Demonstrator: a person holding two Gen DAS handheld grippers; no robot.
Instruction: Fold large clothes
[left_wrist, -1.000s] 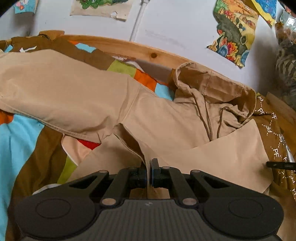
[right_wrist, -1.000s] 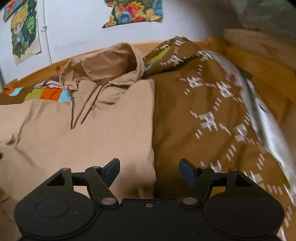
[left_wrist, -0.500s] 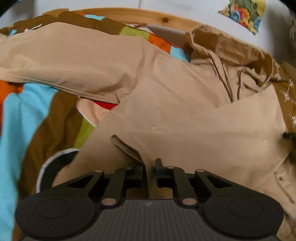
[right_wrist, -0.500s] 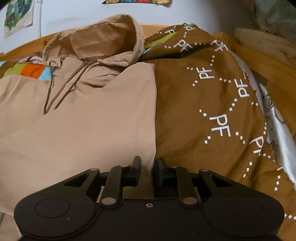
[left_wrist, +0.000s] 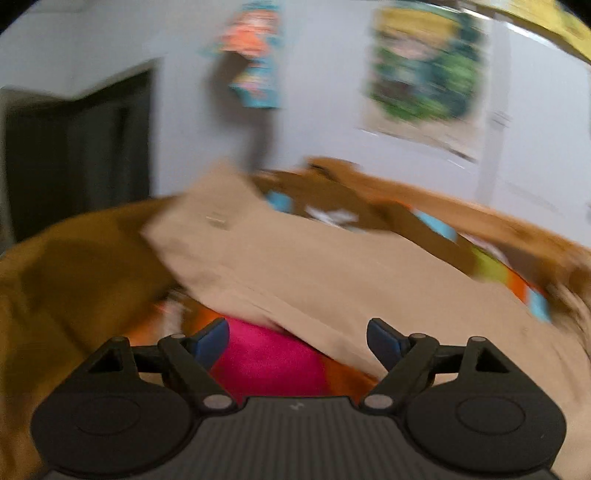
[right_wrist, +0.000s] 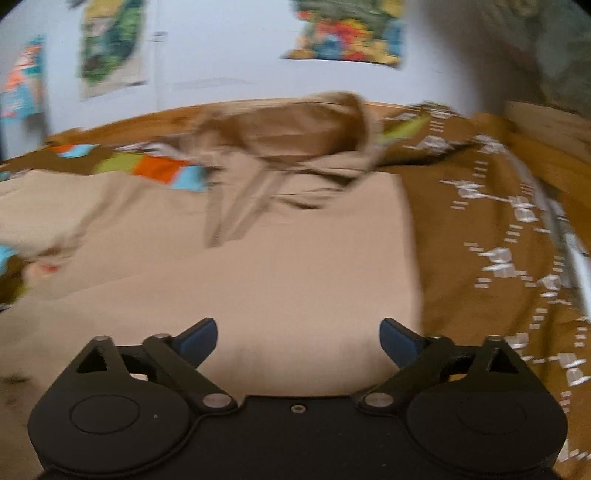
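Both claws are wide apart! Left gripper (left_wrist: 297, 341) fills the bottom of its frame, its jaws having just been opening, blue pads spread with nothing pinched between them. Right gripper (right_wrist: 298, 339) sits the same way at the bottom of its own frame, jaws just opened too, empty, with only flat tan cloth lying beyond the gap.

Biggest thing on show is the tan hoodie (right_wrist: 295, 266), sprawled across the centre and left of the right wrist view. Its folded edge runs down the right of centre, against the brown bedcover (right_wrist: 480, 221) with white lettering that takes the right side. Hood (right_wrist: 295, 129) sits upper centre, bunched against the wooden bed frame (right_wrist: 546, 122), and the drawstrings (right_wrist: 251, 199) trail down below it, badly smeared.

Over in the left wrist view, everything is blurred. A tan sleeve (left_wrist: 295, 266) crosses the middle from upper left to lower right. Below it, between the pads, a bright pink patch (left_wrist: 266, 362) of the colourful quilt (left_wrist: 491, 266) shows. Posters (left_wrist: 424, 66) hang on the pale wall, top of frame.
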